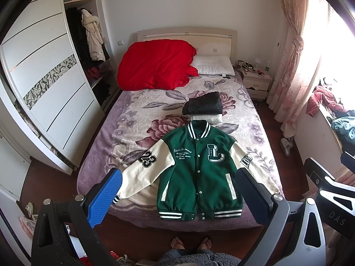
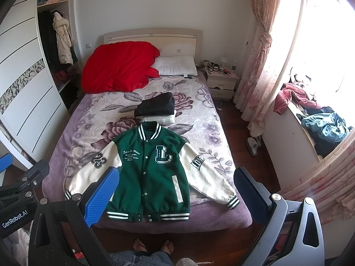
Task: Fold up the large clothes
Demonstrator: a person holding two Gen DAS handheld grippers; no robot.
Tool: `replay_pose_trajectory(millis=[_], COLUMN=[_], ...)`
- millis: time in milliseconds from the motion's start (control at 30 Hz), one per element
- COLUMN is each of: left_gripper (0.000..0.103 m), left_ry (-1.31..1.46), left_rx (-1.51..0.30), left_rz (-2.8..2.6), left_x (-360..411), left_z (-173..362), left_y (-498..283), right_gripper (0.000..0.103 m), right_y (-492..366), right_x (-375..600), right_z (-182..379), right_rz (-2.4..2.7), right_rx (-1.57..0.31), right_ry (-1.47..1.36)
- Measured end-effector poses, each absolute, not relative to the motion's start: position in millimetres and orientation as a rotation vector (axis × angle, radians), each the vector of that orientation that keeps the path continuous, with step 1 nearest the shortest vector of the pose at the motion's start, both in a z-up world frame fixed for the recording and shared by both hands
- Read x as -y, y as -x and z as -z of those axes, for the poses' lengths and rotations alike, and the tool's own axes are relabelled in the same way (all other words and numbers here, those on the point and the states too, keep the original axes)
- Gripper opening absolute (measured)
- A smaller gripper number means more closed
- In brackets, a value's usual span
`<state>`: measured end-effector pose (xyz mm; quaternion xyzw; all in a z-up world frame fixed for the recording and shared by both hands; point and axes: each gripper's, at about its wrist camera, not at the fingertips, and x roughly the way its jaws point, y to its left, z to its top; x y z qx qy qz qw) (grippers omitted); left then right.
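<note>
Lying face-up, snapped shut, near the foot of the bed (image 1: pixel 124 119), sleeves spread toward 8 and 4 o'clock: green varsity jacket (image 1: pixel 197 173), flattened ready for folding. Left tongs (image 1: pixel 179 190) and right tongs (image 2: pixel 177 190) spread wide apart, empty, raised above it. Folded stack (image 1: pixel 205 108) at 12 o'clock.

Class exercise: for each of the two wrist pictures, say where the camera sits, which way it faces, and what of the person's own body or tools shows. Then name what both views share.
Left wrist: on the left gripper at the foot of the bed, facing the headboard; open fingers, bare feet, the right gripper at the right edge.
Right wrist: on the right gripper, shifted right, facing likewise; open fingers, feet.
Shared: green varsity jacket spread flat, folded stack, red quilt.
</note>
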<state>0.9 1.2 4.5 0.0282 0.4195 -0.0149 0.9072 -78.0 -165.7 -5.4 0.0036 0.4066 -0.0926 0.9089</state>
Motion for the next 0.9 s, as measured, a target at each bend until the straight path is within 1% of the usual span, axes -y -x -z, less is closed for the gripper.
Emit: replay_pose_trajectory(millis=[900], left_gripper=[0.103], left_ry=[-0.054], left_rx=[-0.866], left_rz=[0.028], left_x=[-2.5], left_z=[-4.7], left_y=[-5.7], right_gripper=[0.103], right_y=[76.6], right_x=[165.6], right_z=[6.1], right_rz=[0.188], right_rx=[-0.839], right_ry=[-0.004])
